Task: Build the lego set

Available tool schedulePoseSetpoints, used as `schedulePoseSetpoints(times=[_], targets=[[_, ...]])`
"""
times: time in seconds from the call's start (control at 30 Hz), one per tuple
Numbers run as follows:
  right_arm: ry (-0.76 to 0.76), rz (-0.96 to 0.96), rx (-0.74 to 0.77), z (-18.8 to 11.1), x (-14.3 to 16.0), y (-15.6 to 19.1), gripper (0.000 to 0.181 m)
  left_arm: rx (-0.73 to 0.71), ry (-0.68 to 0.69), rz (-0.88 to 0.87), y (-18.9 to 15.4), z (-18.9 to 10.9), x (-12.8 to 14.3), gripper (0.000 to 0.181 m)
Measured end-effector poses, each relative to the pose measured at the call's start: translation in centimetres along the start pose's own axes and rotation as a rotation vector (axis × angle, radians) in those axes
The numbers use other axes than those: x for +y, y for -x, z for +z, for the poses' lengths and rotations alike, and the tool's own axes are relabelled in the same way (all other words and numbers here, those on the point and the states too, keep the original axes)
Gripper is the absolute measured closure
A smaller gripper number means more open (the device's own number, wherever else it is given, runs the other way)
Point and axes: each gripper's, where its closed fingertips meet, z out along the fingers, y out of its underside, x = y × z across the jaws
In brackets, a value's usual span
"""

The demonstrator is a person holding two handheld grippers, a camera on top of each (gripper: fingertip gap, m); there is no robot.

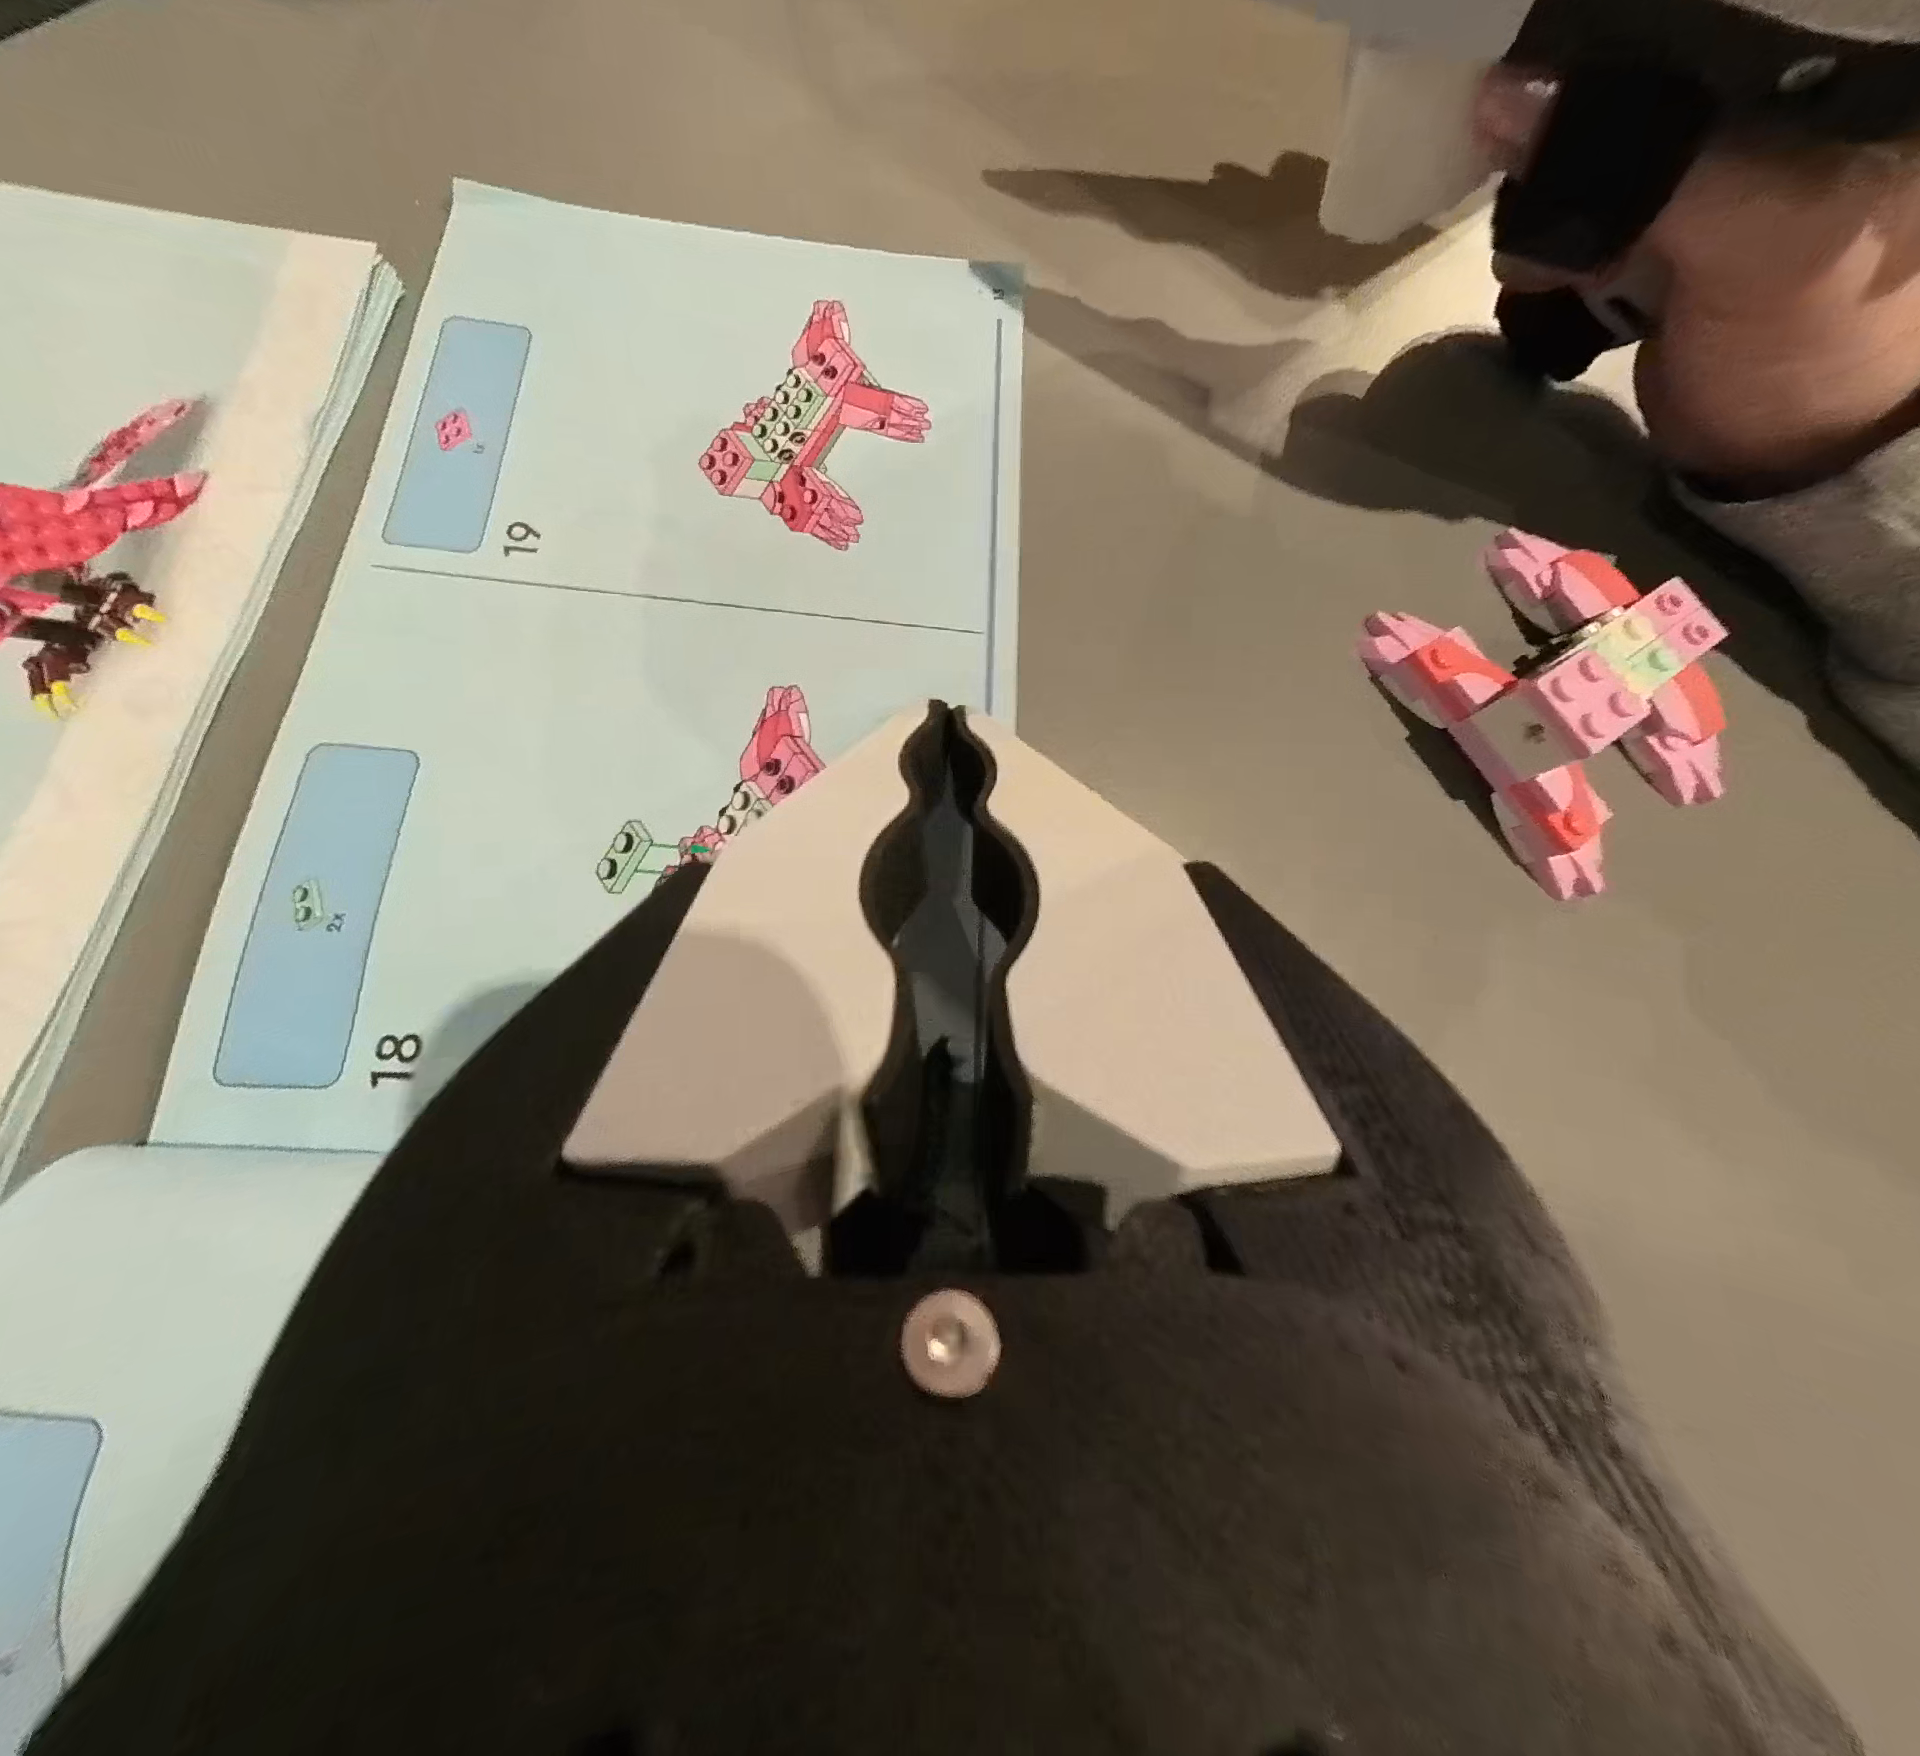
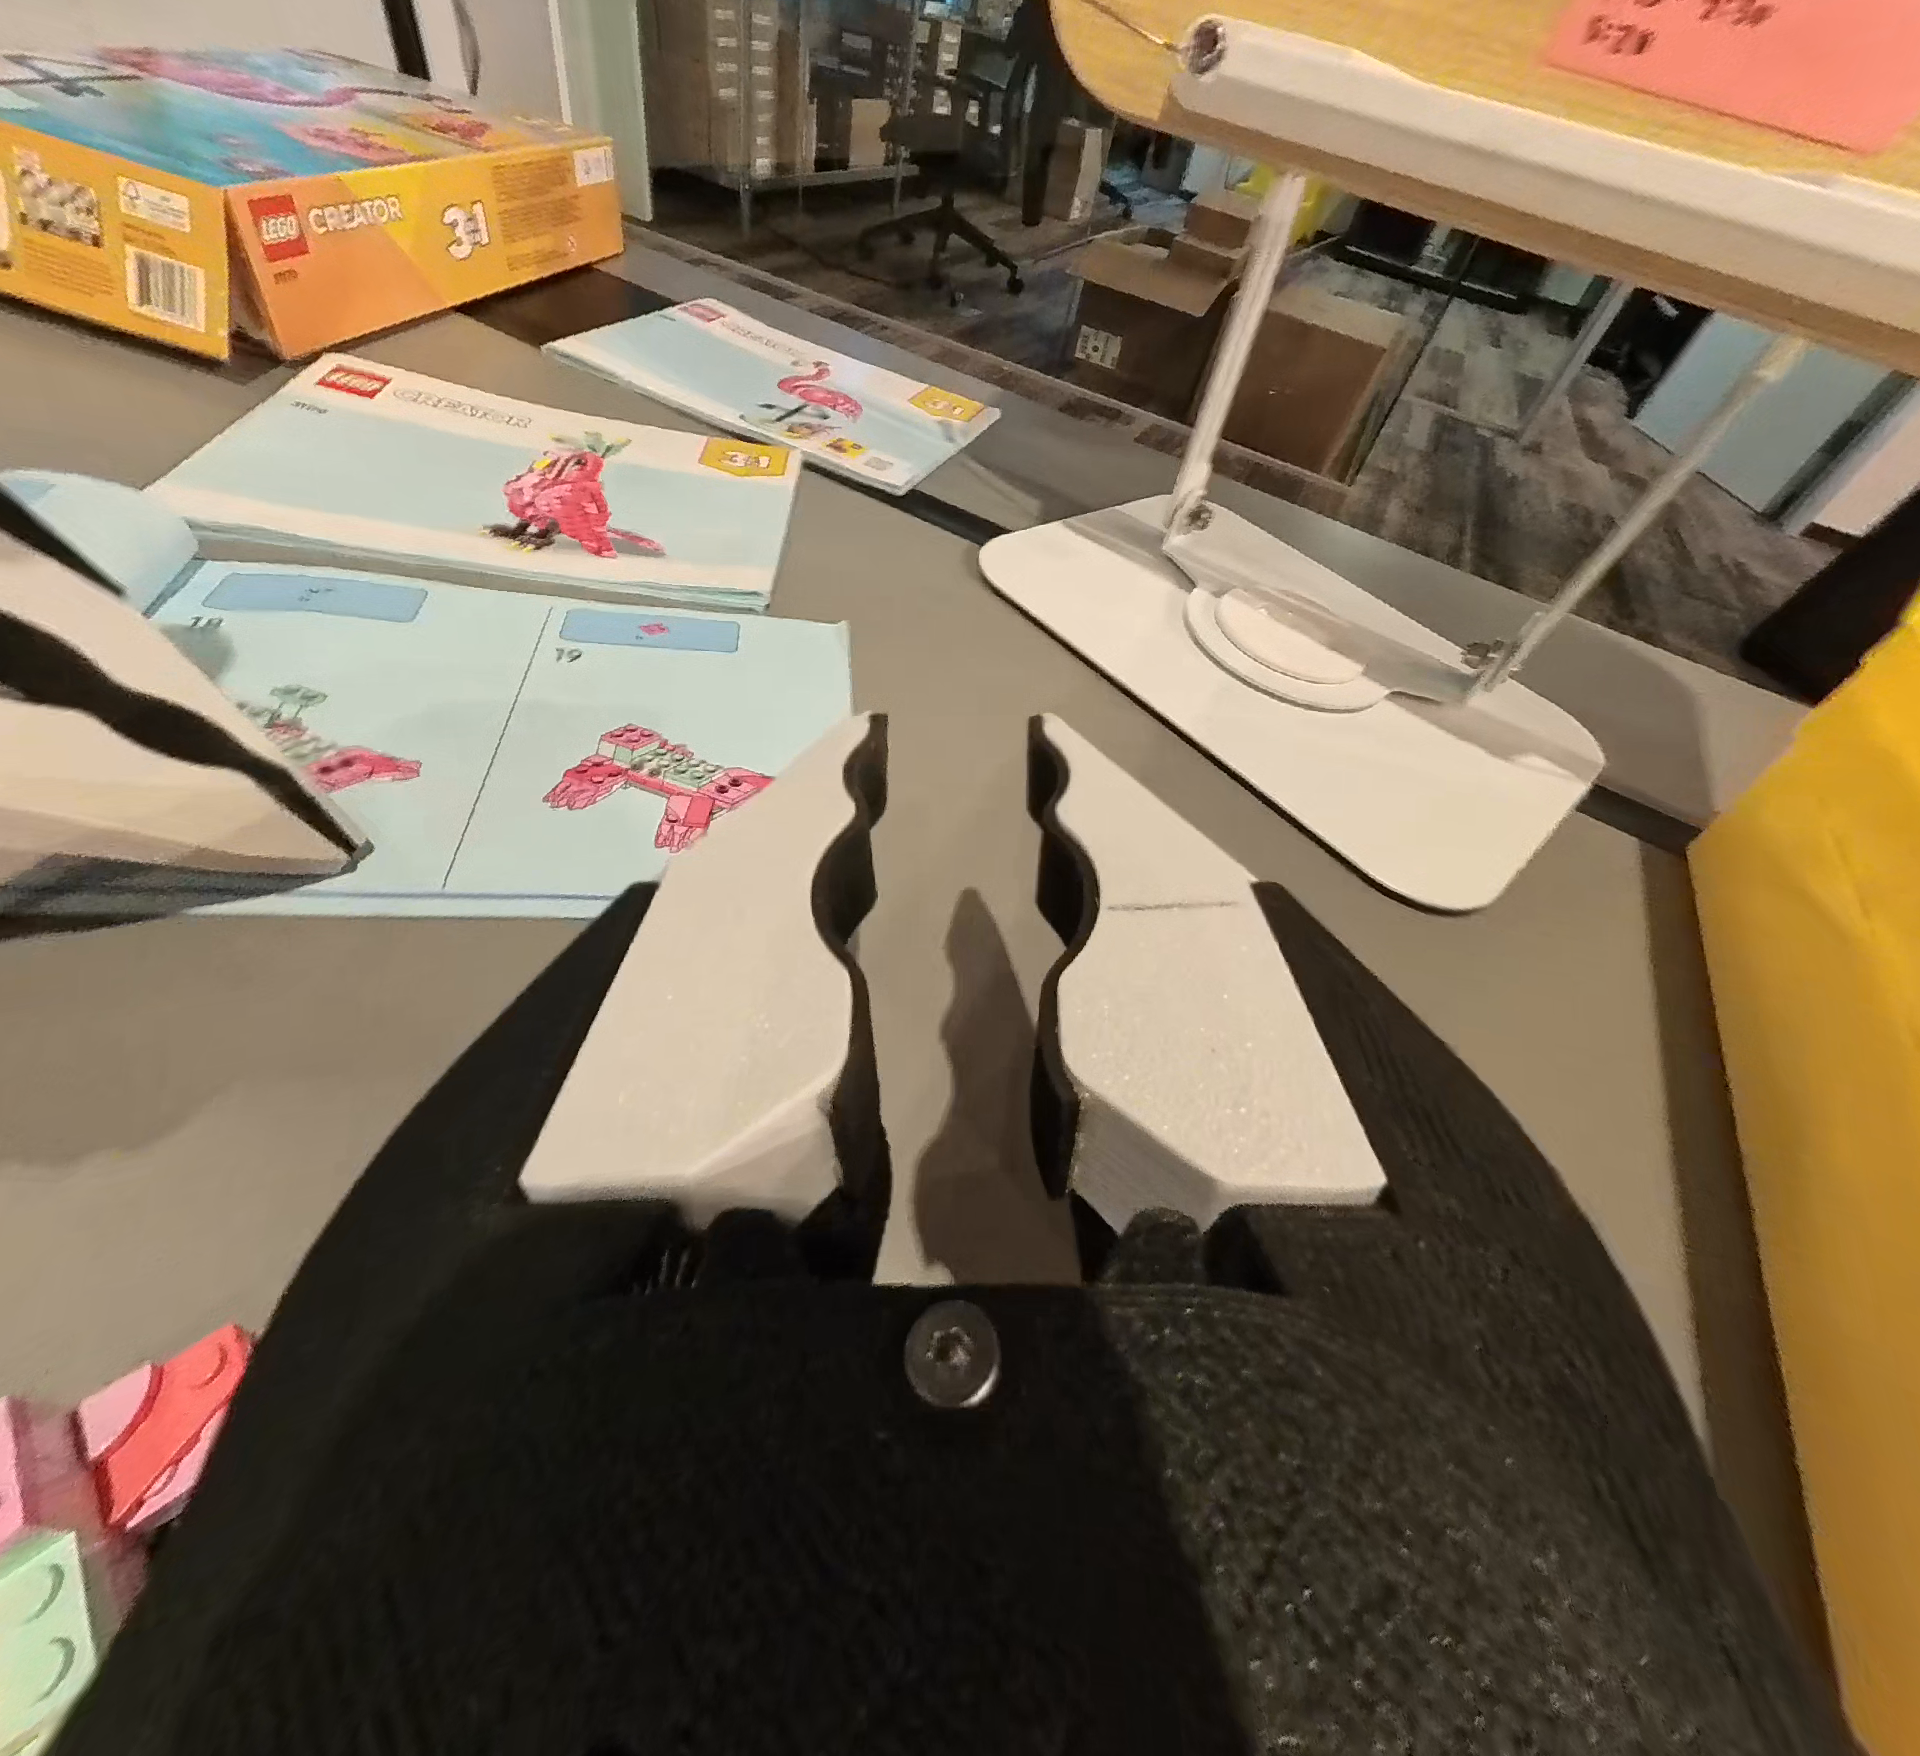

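Observation:
A pink, red and pale green lego model [image 1: 1548, 709] lies on the grey table [image 1: 1195, 563], right of the open instruction booklet [image 1: 675, 480]. My left gripper [image 1: 940, 714] is shut, its tips over the booklet's right edge, and nothing shows between them. It also shows in the right wrist view [image 2: 348, 849] at the left. My right gripper [image 2: 956, 740] is open and empty above the bare table [image 2: 914, 584], right of the booklet [image 2: 499, 750]. The model [image 2: 125, 1498] shows at that view's bottom left, beside the gripper's body. A hand [image 1: 1787, 356] shows beyond the model.
A white lamp base [image 2: 1351, 750] with its arm stands ahead on the right. Two closed booklets [image 2: 499, 501] [image 2: 779, 387] and the yellow lego box [image 2: 312, 231] lie at the back left. A yellow object [image 2: 1818, 1031] is at the right edge. One gripper's finger ends stand about 15 cm off the other's.

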Motion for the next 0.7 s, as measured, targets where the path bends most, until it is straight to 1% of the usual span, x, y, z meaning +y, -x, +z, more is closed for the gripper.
schedulePoseSetpoints(times=[0.03,0.13,0.2,0.27,0.37,0.43,0.5,0.6,0.67,0.7], targets=[[0.013,-0.006,-0.023,0.1,0.2,0.3,0.159,0.007,-0.002,-0.011,0.0,0.0,0.0,0.181],[0.09,-0.011,-0.082,0.8,1.1,1.1,0.154,0.012,-0.001,-0.016,0.0,-0.1,0.0,0.181],[0.159,0.008,-0.135,1.3,2.1,1.7,0.154,0.021,0.003,-0.007,-0.2,-0.1,0.1,0.181],[0.207,0.039,-0.189,1.5,2.7,2.2,0.154,0.074,0.011,0.009,-1.0,-0.1,0.3,0.181],[0.193,0.093,-0.259,1.5,2.5,2.5,0.152,0.196,0.028,0.018,-2.5,-0.4,0.6,0.181],[0.167,0.093,-0.308,1.8,2.1,2.5,0.148,0.241,0.034,0.001,-3.0,-0.6,0.8,0.181],[0.178,0.039,-0.365,2.3,2.3,2.7,0.145,0.264,0.036,-0.012,-3.2,-0.7,0.8,0.181],[0.278,-0.062,-0.454,3.6,3.8,3.2,0.143,0.262,0.037,-0.011,-3.1,-0.7,0.8,0.181],[0.356,-0.135,-0.473,4.8,5.1,3.3,0.144,0.261,0.037,-0.01,-3.1,-0.7,0.8,0.181],[0.364,-0.151,-0.486,5.3,5.1,3.4,0.149,0.262,0.037,-0.013,-3.1,-0.7,0.8,0.181]])
